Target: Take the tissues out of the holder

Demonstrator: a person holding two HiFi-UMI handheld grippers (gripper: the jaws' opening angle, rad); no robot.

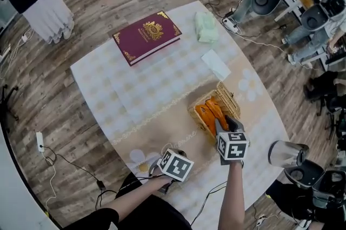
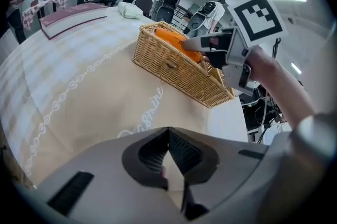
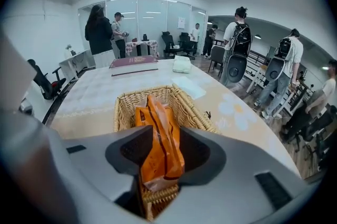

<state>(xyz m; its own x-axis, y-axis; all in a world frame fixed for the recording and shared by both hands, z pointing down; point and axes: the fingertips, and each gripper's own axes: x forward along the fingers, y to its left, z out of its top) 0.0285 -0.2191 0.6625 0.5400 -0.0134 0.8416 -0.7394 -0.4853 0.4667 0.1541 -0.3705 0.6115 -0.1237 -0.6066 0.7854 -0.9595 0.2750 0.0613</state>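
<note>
A wicker basket holder (image 1: 230,95) stands on the table's near right part, with orange tissue packs (image 1: 210,111) upright inside. My right gripper (image 1: 226,125) is at the basket's near end, shut on one orange tissue pack (image 3: 160,144), which stands between its jaws above the basket rim (image 3: 187,107). The left gripper view shows the basket (image 2: 174,68) from the side, with the right gripper (image 2: 192,45) at the orange pack (image 2: 171,38). My left gripper (image 1: 174,165) hovers near the table's front edge, left of the basket, shut with nothing in it (image 2: 168,157).
A burgundy book (image 1: 147,35) lies at the far left of the table. A pale green tissue pack (image 1: 206,26) and a flat white pack (image 1: 216,64) lie beyond the basket. Chairs and equipment stand off the table's right side, and several people stand further back in the room.
</note>
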